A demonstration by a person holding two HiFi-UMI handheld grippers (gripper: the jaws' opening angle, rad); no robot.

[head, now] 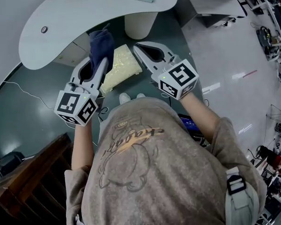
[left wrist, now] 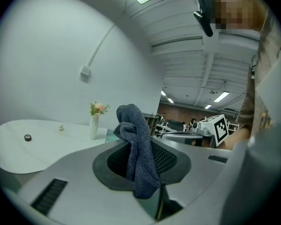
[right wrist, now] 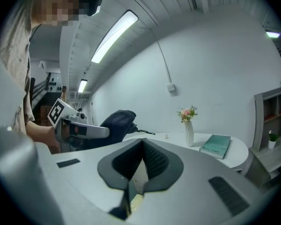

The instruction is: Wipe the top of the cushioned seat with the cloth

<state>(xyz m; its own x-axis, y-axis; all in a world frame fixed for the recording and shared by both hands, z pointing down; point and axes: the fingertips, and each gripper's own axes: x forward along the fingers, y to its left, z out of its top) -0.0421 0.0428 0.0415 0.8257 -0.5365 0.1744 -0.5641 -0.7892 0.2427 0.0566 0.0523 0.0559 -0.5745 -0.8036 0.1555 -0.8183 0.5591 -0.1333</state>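
Observation:
The head view shows a pale yellow cushioned seat (head: 125,63) below and between my two grippers. A dark blue cloth (head: 101,45) sticks up from the tip of my left gripper (head: 103,64), which is shut on it above the seat's left edge. In the left gripper view the cloth (left wrist: 136,153) hangs folded between the jaws. My right gripper (head: 137,47) is shut with nothing in it, over the seat's right side. The right gripper view shows its jaws (right wrist: 142,143) meeting, with the left gripper (right wrist: 82,131) and the cloth (right wrist: 115,123) to the left.
A curved white table (head: 61,18) on a white pedestal (head: 140,25) stands just beyond the seat. On it are a teal book (right wrist: 216,146) and a white vase with flowers (right wrist: 189,125). Dark green floor (head: 42,86) surrounds the seat. A wooden rail (head: 23,172) lies at lower left.

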